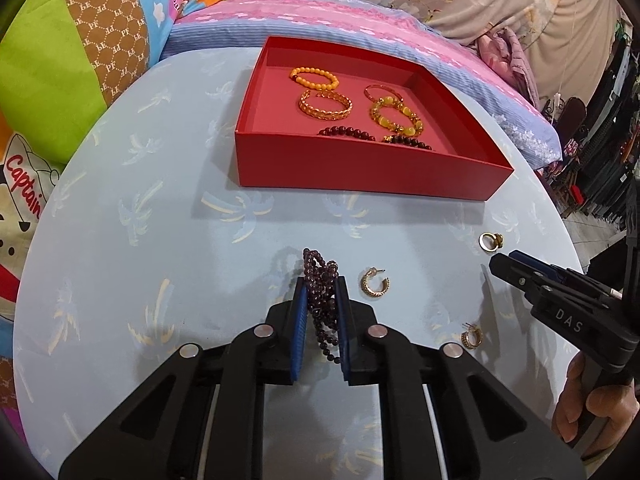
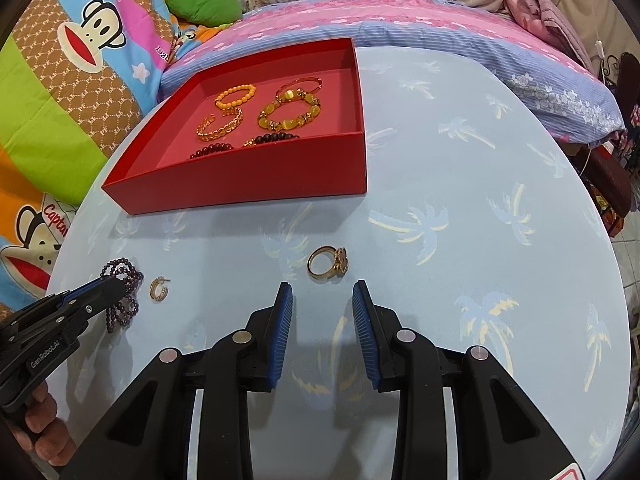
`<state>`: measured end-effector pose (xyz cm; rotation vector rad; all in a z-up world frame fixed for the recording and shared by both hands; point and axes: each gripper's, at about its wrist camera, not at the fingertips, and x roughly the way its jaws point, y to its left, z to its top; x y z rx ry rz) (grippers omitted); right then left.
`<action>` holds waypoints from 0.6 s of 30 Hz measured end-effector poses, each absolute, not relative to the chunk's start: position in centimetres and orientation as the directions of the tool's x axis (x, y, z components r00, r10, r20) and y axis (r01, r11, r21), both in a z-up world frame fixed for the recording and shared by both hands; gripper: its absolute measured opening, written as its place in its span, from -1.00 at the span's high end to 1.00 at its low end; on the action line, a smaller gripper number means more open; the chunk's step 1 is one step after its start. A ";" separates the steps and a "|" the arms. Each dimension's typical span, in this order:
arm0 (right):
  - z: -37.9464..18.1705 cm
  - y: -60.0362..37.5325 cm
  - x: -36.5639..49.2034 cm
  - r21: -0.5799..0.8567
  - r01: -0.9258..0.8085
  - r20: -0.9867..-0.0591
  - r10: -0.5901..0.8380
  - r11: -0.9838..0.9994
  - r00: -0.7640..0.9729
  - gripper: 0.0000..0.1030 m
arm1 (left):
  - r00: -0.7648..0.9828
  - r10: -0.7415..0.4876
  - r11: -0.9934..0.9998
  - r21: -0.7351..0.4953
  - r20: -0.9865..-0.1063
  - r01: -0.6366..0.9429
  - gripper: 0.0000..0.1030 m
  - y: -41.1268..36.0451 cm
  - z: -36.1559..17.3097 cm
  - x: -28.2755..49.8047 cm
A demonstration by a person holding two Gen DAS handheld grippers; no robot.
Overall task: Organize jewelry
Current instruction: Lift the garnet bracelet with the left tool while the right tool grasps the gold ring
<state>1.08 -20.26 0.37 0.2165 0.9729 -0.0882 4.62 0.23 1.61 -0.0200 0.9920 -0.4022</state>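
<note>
Left gripper is angled down at the table, pads pressed on the purple bead strand, short of the red box. Right gripper is held part-open, empty, near the gold ring.

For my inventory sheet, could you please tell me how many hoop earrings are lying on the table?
2. One gold hoop earring lies just right of the purple bead strand; the second hoop earring lies nearer the table's edge, below the right gripper. More may be hidden behind the grippers.

Red box's near wall hides part of two dark bracelets, seemingly
</note>
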 end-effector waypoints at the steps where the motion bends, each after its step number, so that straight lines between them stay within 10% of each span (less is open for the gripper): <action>1: 0.4 -20.2 1.2 0.142 0.170 -0.827 0.022 0.975 0.562 0.38 | 0.479 -0.339 0.926 -0.199 -0.809 0.321 0.75 0.2 1.6 4.7; 18: 0.1 -20.0 3.5 0.123 0.161 -0.826 0.011 0.979 0.563 0.45 | 0.471 -0.333 0.926 -0.189 -0.817 0.328 0.75 -0.5 1.3 5.3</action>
